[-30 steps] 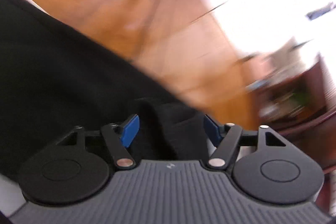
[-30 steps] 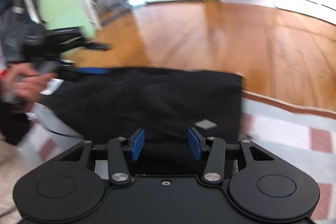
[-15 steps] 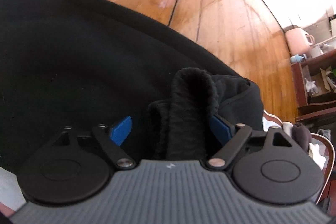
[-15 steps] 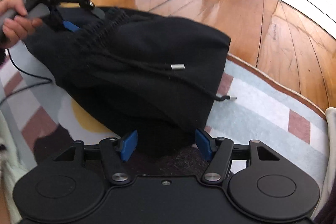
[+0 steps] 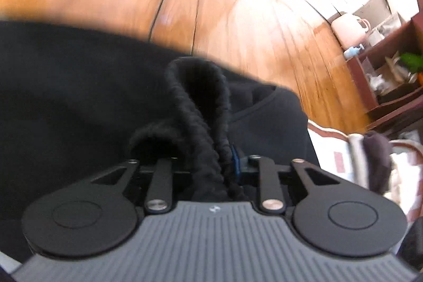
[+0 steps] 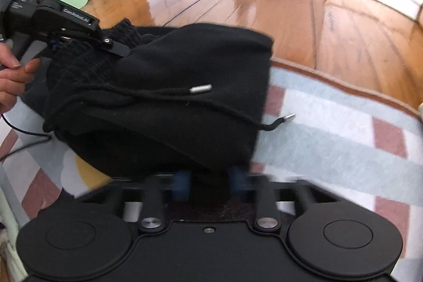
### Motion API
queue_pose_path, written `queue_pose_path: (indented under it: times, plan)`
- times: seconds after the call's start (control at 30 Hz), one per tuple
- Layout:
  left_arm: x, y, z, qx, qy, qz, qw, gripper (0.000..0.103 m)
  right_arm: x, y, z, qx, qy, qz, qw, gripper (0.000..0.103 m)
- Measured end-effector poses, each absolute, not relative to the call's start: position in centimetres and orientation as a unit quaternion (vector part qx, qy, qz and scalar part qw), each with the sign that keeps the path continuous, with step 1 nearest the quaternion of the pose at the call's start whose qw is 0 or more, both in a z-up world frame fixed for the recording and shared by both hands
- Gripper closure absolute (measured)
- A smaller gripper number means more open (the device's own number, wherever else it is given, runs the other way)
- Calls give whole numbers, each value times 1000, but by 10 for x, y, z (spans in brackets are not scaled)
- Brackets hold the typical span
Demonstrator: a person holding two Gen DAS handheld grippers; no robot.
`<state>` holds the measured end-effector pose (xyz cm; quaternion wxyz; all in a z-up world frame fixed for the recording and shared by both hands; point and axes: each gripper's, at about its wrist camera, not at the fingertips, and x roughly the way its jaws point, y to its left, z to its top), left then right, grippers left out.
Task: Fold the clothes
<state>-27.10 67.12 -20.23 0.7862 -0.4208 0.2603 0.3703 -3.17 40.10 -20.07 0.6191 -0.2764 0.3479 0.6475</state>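
Striped rug (image 6: 330, 128), wood floor: black drawstring garment (image 6: 171, 86); left gripper (image 5: 211, 163), formerly spread, closing onto ribbed hem (image 5: 195, 107); right gripper (image 6: 208, 181) closing on near edge; lift impending.

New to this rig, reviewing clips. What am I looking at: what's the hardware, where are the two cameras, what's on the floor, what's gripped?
No robot: a person carries a two-finger gripper in each hand, with a fisheye camera on each looking along its fingers. The left view shows the left gripper closing on the ribbed hem of a black hoodie. The right view shows the right gripper closing on the hoodie's near edge. The hoodie lies on a striped rug over a wooden floor.
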Motion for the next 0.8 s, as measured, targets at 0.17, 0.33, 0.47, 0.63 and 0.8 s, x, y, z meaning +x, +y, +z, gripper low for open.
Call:
queue_pose_path:
  times: [0.17,0.33,0.47,0.63,0.8]
  plan:
    - [-291,672,-198,-400,269,404,777,81,-38,393,-185,-282,355,647,612,100]
    - [-306,684,-209,-427,285,398,760,80,-31,389,-184,-287,368,637,613,100]
    - [-311,677,-201,-423,309,401,751,69,-6,378,-170,-209,387,649,621,82]
    - [-344,652,-159,-433,268,391,767,65,42,393,-176,-32,538,655,529,33]
    - [-338,633,-163,-379,301,383,787,65,47,422,-189,-43,565,610,553,33]
